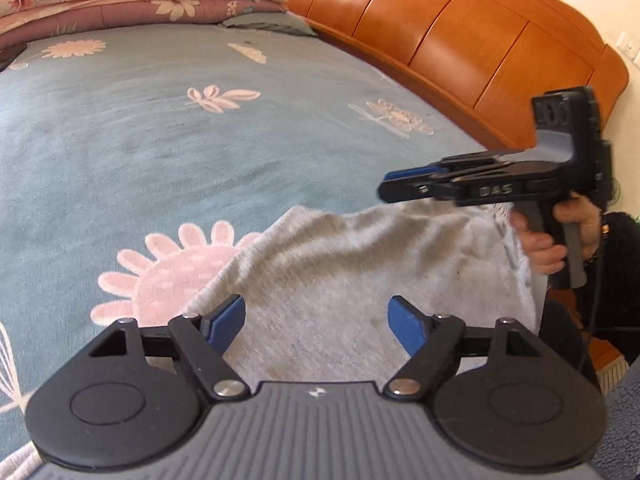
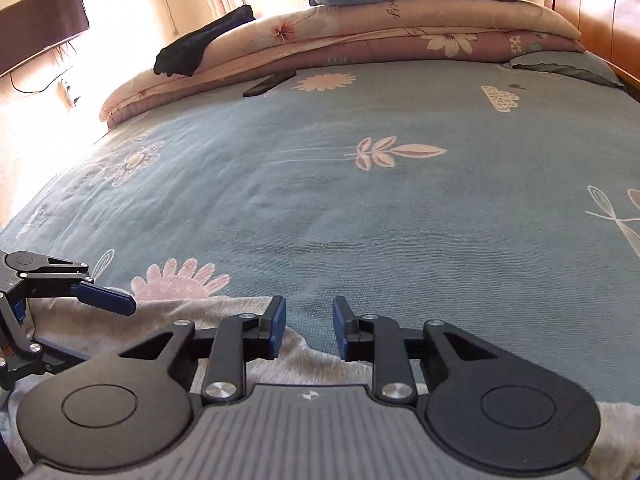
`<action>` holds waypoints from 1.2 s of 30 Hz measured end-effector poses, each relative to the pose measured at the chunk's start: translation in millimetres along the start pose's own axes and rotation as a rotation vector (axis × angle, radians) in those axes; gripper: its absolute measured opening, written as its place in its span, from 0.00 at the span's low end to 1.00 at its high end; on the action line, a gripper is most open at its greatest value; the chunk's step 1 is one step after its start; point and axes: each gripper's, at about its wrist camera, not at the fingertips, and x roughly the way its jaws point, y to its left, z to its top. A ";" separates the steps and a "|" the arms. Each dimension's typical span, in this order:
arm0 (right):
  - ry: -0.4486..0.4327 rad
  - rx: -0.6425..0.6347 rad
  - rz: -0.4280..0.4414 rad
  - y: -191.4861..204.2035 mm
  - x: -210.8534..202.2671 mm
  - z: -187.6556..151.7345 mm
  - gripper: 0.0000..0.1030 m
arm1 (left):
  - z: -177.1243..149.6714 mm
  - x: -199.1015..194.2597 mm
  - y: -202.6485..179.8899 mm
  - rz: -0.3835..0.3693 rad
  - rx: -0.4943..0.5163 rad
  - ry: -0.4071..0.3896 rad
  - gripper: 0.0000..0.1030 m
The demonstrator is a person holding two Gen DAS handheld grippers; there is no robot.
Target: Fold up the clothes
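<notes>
Grey garment [image 1: 360,264] lay bunched at near edge of bed [image 1: 200,140], fold unfinished. Left gripper [image 1: 316,320] spread wide, empty. Right gripper [image 2: 309,326] parted, gripped nothing. Smoothing and further folds likely remained.

Grey garment [image 1: 352,264], teal floral bedsheet [image 1: 160,128], orange headboard [image 1: 460,40]

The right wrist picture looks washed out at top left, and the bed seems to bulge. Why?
Right wrist view: window light glares over the wall, bleaching detail; the fisheye lens bows the bed. Left wrist view: evenly lit, but the right gripper is motion-blurred.
</notes>
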 end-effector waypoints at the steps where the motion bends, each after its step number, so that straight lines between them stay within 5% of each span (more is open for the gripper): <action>1: 0.007 0.005 -0.009 0.6 -9.5 -6.2 0.39 | -4.4 4.0 -0.2 0.044 0.001 0.024 0.75; 5: 0.049 0.053 -0.088 1.0 -39.2 -35.6 0.54 | -11.0 -6.3 -9.7 0.150 -0.022 0.041 0.75; 11: 0.019 0.136 -0.087 4.7 -57.0 -68.9 0.63 | -31.9 -39.2 -57.8 0.145 0.056 0.019 0.79; 16: -0.079 0.051 -0.038 27.0 -30.0 -46.5 0.63 | -61.4 -30.2 -81.0 0.176 0.028 0.079 0.79; 21: -0.010 0.113 -0.102 11.3 25.6 -35.1 0.62 | -83.2 -32.3 -82.2 0.251 -0.060 0.095 0.79; 25: -0.091 0.185 -0.170 2.7 -21.7 -45.0 0.67 | -89.6 -49.2 -83.7 0.311 -0.067 0.107 0.79; 27: -0.146 0.240 -0.136 -6.7 -51.8 -65.6 0.86 | -91.7 -53.5 -83.4 0.318 -0.058 0.094 0.80; 29: -0.160 0.307 -0.117 -18.2 -66.7 -87.1 0.90 | -92.2 -48.8 -79.1 0.328 -0.087 0.103 0.81; 31: -0.059 0.383 -0.157 -33.0 -62.5 -108.6 0.89 | -94.5 -42.3 -77.4 0.338 -0.117 0.116 0.84; 36: -0.095 0.408 -0.084 -35.0 -85.1 -136.0 0.99 | -103.9 -39.2 -76.4 0.321 -0.147 0.074 0.99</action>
